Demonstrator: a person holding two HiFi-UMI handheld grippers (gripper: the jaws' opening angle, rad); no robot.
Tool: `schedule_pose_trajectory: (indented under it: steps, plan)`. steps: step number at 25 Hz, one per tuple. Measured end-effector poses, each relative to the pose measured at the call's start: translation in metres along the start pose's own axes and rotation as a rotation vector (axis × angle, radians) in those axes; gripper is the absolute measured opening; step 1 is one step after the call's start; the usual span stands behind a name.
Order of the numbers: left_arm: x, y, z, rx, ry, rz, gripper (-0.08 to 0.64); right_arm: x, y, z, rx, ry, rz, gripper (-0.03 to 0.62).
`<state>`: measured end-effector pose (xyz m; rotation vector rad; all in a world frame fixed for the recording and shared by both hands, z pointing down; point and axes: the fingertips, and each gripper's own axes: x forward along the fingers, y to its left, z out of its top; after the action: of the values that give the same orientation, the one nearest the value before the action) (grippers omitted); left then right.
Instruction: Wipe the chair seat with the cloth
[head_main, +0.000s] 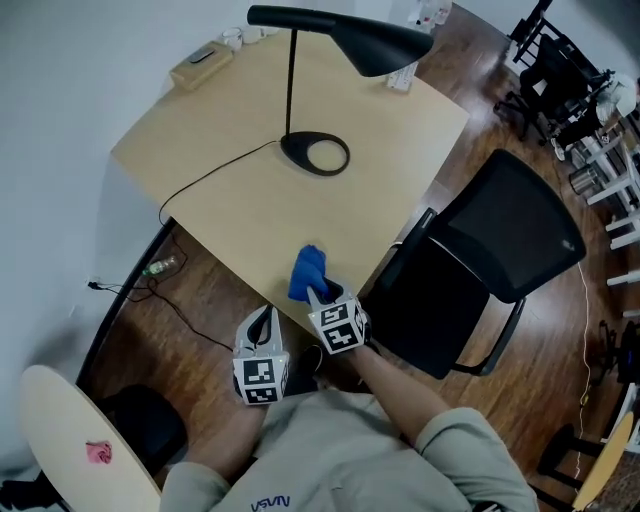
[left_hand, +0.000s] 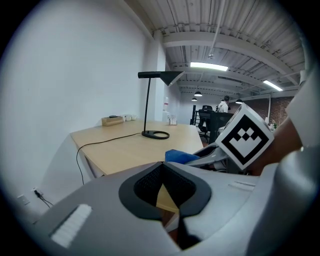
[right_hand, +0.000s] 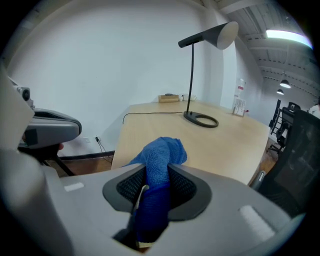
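The left gripper has its jaws drawn together with nothing between them. It sits low and close to the person's body, probably because wiping needs only one tool and this one is kept out of the way. It may be spare for steadying the chair. Its cube carries a black-and-white square marker, a pattern with no words.

Just to its right and a little further forward, the right gripper is clamped on the blue terry cloth. The cloth is pinched through its middle, so a bunched wad sticks out past the jaw tips. That looks deliberate, since the loose front gives a soft pad to press on a surface. A pale tag peeps from the cloth low in the jaws, and no print on it can be read.

Ahead of both grippers lies the wooden counter, with a black desk lamp well beyond them.

The chair seat is to the right of the right gripper, near it and lower, below the black backrest. The cloth hangs over the counter's near edge and does not touch the seat, so wiping appears not yet begun.

The only legible writing is on the person's sweatshirt, upside down in the head view, and it seems to read "NASA".
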<state>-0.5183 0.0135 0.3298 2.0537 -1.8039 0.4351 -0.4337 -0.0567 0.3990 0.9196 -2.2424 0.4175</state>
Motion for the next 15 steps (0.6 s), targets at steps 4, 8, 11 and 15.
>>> schedule_pose_trajectory:
  steps: [4, 8, 11, 15]
  plan:
    - [-0.001, 0.006, -0.003, 0.017, 0.008, -0.015, 0.005, 0.018, -0.003, -0.013, 0.015, 0.051, -0.028, 0.11]
    - [0.0, 0.003, 0.001, 0.028, 0.006, -0.037, 0.005, 0.023, -0.002, -0.015, 0.038, 0.054, 0.0, 0.136]
    - [0.004, -0.004, 0.005, 0.053, -0.001, -0.057, 0.005, 0.016, 0.001, -0.01, 0.083, 0.041, 0.053, 0.205]
    - [0.011, -0.026, 0.009, 0.072, -0.014, -0.14, 0.005, -0.026, 0.0, -0.004, 0.102, -0.016, 0.062, 0.221]
